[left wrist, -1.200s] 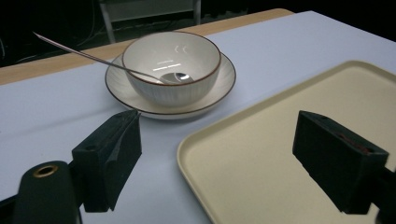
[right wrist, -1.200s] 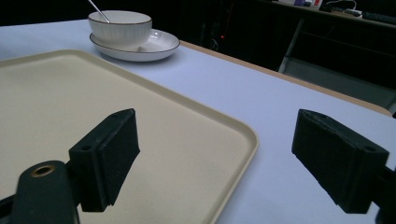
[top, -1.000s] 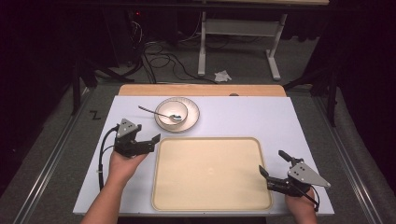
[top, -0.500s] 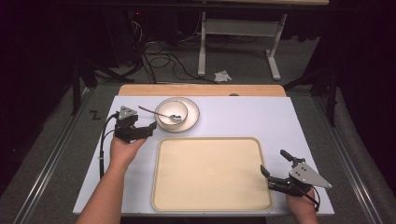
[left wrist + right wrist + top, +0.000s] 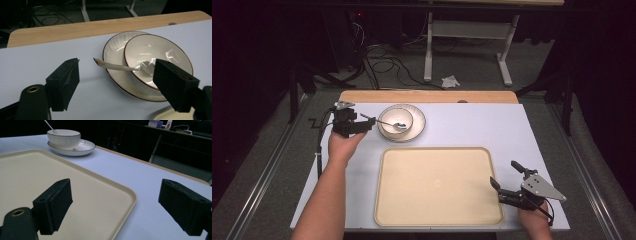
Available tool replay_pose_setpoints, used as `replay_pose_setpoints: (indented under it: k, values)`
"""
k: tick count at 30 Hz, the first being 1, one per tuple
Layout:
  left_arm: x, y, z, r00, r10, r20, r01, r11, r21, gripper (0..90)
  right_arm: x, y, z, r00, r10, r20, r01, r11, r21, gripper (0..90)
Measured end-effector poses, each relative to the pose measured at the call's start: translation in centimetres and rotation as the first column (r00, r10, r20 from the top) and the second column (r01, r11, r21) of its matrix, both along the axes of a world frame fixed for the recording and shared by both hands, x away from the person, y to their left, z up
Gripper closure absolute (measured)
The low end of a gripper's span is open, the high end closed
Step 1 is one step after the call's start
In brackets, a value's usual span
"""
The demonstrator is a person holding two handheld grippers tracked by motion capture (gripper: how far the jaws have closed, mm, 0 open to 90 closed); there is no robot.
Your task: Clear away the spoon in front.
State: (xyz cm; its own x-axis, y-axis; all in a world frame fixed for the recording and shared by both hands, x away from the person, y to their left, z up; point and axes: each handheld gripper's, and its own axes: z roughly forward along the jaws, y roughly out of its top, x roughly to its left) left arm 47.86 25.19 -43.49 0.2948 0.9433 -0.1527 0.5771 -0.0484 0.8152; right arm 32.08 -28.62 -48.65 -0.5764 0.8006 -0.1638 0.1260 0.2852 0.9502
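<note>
Since a second earlier, the left hand-held gripper (image 5: pixel 368 123) had travelled up the table (image 5: pixel 462 125) from beside the near-left corner of the tray (image 5: pixel 437 220) to the handle end of the spoon (image 5: pixel 384 122), its jaws just closing a little but not yet gripping; the right hand-held gripper (image 5: pixel 503 181) had kept its place at the tray's right edge, jaws apart and empty. The spoon lay with its head inside the bowl (image 5: pixel 395 121), which sat on the plate (image 5: pixel 417 120) beyond the tray, and its handle slanted over the bowl's rim toward the left hand-held gripper. In the left gripper view the handle tip (image 5: pixel 97 61) pointed into the gap between the two pads, nearer the left one, with neither pad touching it. The spoon's long axis ran roughly along the gripper's line of approach, so a grip probably called for a short advance over the handle. The left hand was far nearer.
</note>
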Motion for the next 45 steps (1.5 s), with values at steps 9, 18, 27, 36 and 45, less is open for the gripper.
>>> replay_pose_setpoints:
  k: [9,18,27,36,45]
  values:
    - [0.9,1.1,-0.1,0.9968,0.021,-0.077,-0.031,0.991,-0.13,41.0,0.0,-0.1,-0.1,1.0,-0.004,0.0,0.004,0.9999,0.011,12.6]
    - [1.2,2.4,0.0,0.9925,0.007,-0.122,-0.04,0.9614,-0.272,63.0,0.0,0.1,-0.1,1.0,-0.002,-0.006,0.002,1.0,0.01,13.2]
    - [0.5,2.7,0.3,0.9954,-0.014,-0.095,-0.019,0.9424,-0.334,87.4,0.0,0.1,-0.1,1.0,0.001,-0.005,-0.001,1.0,0.008,14.0]
    - [-0.7,1.4,1.4,0.9994,-0.033,-0.008,0.03,0.9603,-0.277,89.4,0.0,0.2,-0.1,1.0,0.002,-0.005,-0.002,1.0,0.009,14.5]
    - [-2.4,0.1,2.7,0.9945,-0.025,0.102,0.043,0.9813,-0.187,89.5,0.0,0.2,-0.1,0.9999,0.008,-0.008,-0.008,0.9999,0.011,14.5]
